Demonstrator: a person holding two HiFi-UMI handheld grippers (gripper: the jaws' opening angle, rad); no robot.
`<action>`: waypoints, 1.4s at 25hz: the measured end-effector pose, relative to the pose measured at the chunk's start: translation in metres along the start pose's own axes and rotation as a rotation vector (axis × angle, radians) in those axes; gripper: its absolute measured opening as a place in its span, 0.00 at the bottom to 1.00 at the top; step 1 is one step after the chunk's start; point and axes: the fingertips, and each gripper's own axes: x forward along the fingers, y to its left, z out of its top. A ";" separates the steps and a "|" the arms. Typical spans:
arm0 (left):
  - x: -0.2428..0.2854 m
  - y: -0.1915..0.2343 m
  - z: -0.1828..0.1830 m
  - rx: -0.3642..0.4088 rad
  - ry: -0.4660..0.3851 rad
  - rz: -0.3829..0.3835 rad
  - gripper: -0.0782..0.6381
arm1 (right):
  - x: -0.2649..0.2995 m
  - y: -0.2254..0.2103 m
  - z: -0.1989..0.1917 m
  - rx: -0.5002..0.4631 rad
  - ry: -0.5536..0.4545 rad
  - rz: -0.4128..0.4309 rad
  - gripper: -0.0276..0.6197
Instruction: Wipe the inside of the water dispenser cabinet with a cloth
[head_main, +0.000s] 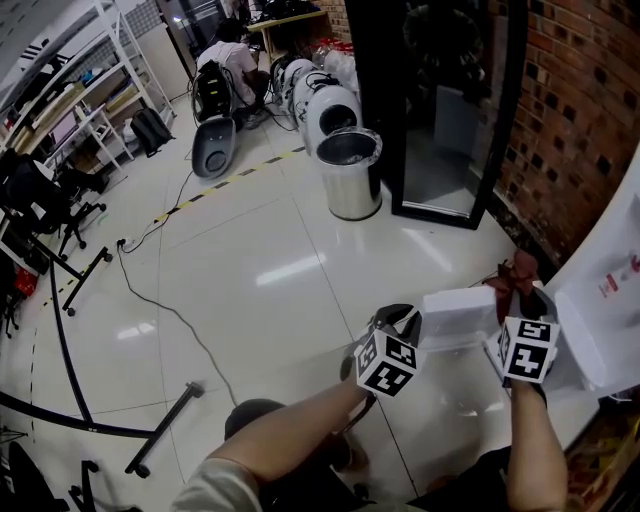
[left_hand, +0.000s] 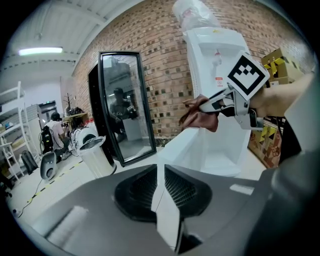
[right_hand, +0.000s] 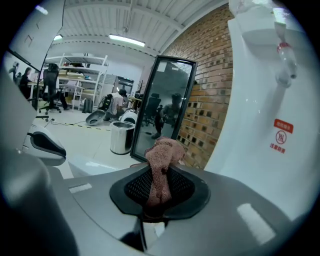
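Head view: both my forearms reach in from the bottom edge toward the lower right of the frame. The left gripper (head_main: 411, 324) sits lower centre-right, its marker cube facing the camera, its tip at the near edge of the white cabinet door (head_main: 460, 312), which stands swung out. The right gripper (head_main: 521, 290) is just to its right, raised a little, with the reddish-brown cloth (head_main: 518, 270) bunched at its tip. The water dispenser (head_main: 612, 285) fills the right edge; the cloth is out in front of it, above the door.

Left gripper view: this gripper points gently downward. Its jaws are nearly together, pinching the thin edge of the door, which runs away up the middle of the frame. At upper right my other hand holds its gripper tilted, the cloth hanging from its tip.

Right gripper view: the jaws are clamped on the cloth, which stands up from between them at centre. The dispenser's white front fills the right side; a tall mirror (right_hand: 167, 105) leans on the brick wall (right_hand: 212, 95) beyond.
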 end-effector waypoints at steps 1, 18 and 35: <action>-0.002 0.003 0.001 -0.006 -0.007 0.010 0.16 | -0.003 0.004 0.004 -0.001 -0.016 0.015 0.15; -0.041 0.037 0.029 -0.111 -0.149 0.068 0.11 | -0.069 0.100 0.057 -0.160 -0.236 0.255 0.15; -0.071 0.058 0.044 -0.165 -0.068 0.165 0.11 | -0.122 0.162 0.045 -0.311 -0.284 0.537 0.15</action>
